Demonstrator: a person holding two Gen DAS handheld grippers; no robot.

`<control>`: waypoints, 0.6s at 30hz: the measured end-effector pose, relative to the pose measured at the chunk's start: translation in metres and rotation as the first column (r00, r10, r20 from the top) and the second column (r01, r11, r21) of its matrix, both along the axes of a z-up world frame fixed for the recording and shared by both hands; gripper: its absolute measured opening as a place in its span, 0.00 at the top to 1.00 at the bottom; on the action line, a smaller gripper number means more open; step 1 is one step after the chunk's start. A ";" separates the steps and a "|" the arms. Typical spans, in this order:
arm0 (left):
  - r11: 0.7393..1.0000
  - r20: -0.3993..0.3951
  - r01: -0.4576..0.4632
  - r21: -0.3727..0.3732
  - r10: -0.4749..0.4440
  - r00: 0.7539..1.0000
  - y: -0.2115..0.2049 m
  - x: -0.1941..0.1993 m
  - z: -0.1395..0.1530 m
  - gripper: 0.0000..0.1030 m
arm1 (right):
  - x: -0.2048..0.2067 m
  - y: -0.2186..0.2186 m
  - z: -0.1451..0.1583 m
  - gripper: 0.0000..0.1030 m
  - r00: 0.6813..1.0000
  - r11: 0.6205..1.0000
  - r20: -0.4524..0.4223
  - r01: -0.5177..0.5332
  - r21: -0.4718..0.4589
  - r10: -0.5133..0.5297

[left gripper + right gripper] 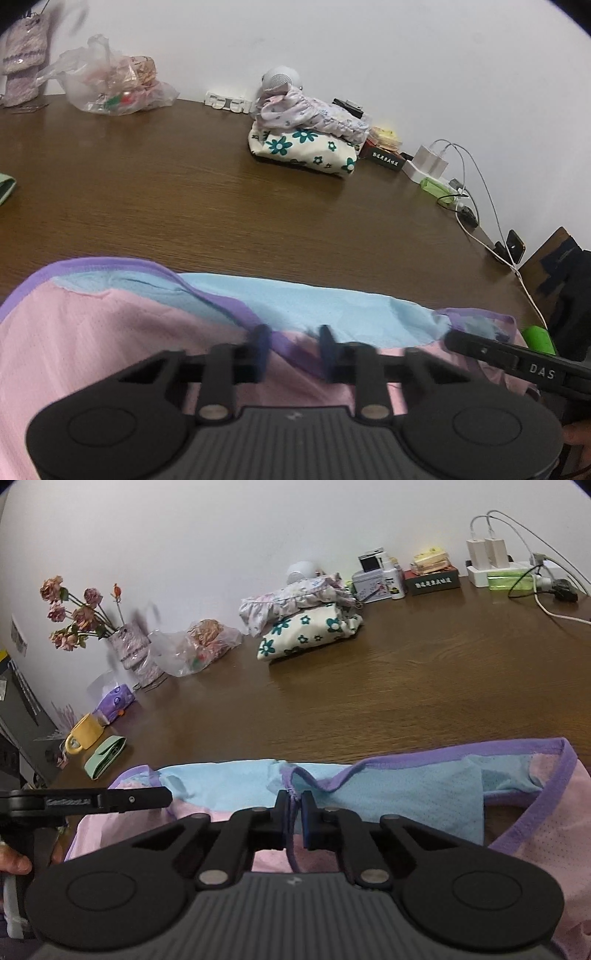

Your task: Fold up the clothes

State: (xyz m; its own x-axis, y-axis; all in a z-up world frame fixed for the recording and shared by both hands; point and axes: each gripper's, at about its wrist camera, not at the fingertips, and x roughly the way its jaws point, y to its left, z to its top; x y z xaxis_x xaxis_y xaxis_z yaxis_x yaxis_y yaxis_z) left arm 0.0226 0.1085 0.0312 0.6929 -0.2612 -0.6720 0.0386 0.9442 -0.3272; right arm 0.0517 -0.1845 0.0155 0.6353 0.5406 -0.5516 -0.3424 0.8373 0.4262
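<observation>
**Both tools pinching the purple trim at the near edge**

The pink mesh top (pixel 92 332) with its light blue lining and purple trim lies at the near edge of the brown wood-grain surface (pixel 184 206), and a good bit of it is cut off by the frame bottom and hidden under the tool bodies. The left tool (pixel 293 349) has its fingers close together with the purple trim running between them; the tips are blurry, so whether the pads actually press on it I can't tell. The right tool (pixel 294 821) is clamped nearly closed on the trim seam, with a strand of fabric hanging below.

There's plenty of bare wood between the top and the far edge. Along the far edge sits a folded pile (pixel 306 627): a floral cream piece under a frilly lilac one. A crinkly plastic bag (pixel 195 646) and some dried roses (pixel 74 609) are toward the far left corner, and chargers and cables (pixel 491 554) toward the far right.
</observation>
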 end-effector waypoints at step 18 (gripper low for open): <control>0.998 0.111 -0.052 -0.042 0.056 0.992 0.016 0.034 0.007 1.00 | 0.018 -0.005 0.007 0.96 0.996 0.996 0.028 0.078 0.046 -0.079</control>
